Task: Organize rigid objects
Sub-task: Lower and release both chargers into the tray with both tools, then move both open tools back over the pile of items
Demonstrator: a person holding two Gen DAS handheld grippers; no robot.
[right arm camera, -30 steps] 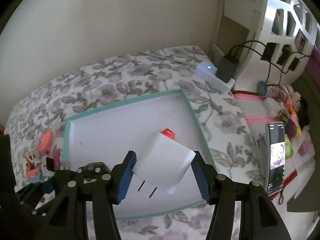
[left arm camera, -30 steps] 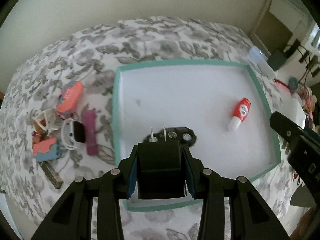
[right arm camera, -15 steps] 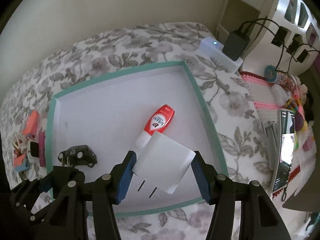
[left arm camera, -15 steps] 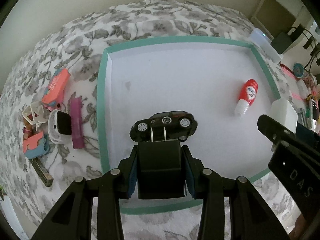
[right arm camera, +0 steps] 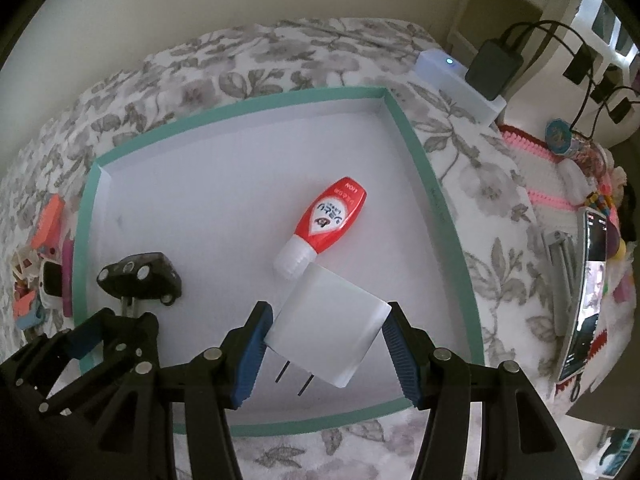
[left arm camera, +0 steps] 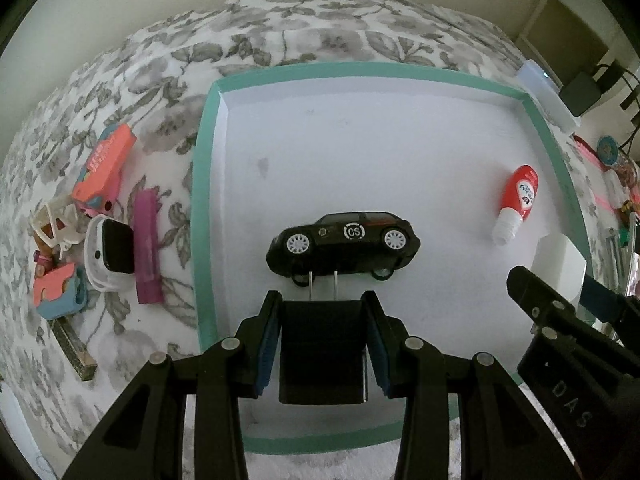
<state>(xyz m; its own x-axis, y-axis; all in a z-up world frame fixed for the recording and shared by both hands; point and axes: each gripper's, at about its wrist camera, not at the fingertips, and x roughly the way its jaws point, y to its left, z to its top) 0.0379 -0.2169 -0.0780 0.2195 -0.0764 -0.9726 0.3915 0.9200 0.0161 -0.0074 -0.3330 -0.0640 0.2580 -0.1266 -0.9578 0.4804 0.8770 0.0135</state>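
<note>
- Left gripper (left arm camera: 323,344): jaws clenched on a black plug adapter (left arm camera: 322,350), prongs pointing forward and down, poised over the near part of the tray, close to its near-left corner.
- Right gripper (right arm camera: 326,350): jaws grasping a white plug adapter (right arm camera: 334,330), held askew with its prongs toward the near rim, over the near-right part of the tray.
- Tray (left arm camera: 202,184): shallow, white-floored, teal-rimmed, lying on a floral-patterned bed; whether either adapter touches its floor cannot be told.
- Toy car (left arm camera: 344,242): black, on its side on the tray floor, just beyond the black adapter's prongs.
- Red bottle (right arm camera: 326,222): white cap, lying on the tray floor just beyond the white adapter, toward the right rim.
- Unsorted items on the bed outside the tray's left rim: purple tube (left arm camera: 146,250), smartwatch (left arm camera: 112,254), orange box (left arm camera: 104,170), small toys beside them.
- Far right corner: white box (right arm camera: 456,80) with a lit indicator, off the tray.
- Step in hand (judged): depositing both adapters in the tray.
- Next move (judged): lower each until it rests on the floor, clear of car and bottle, then release; the pile at left remains.
</note>
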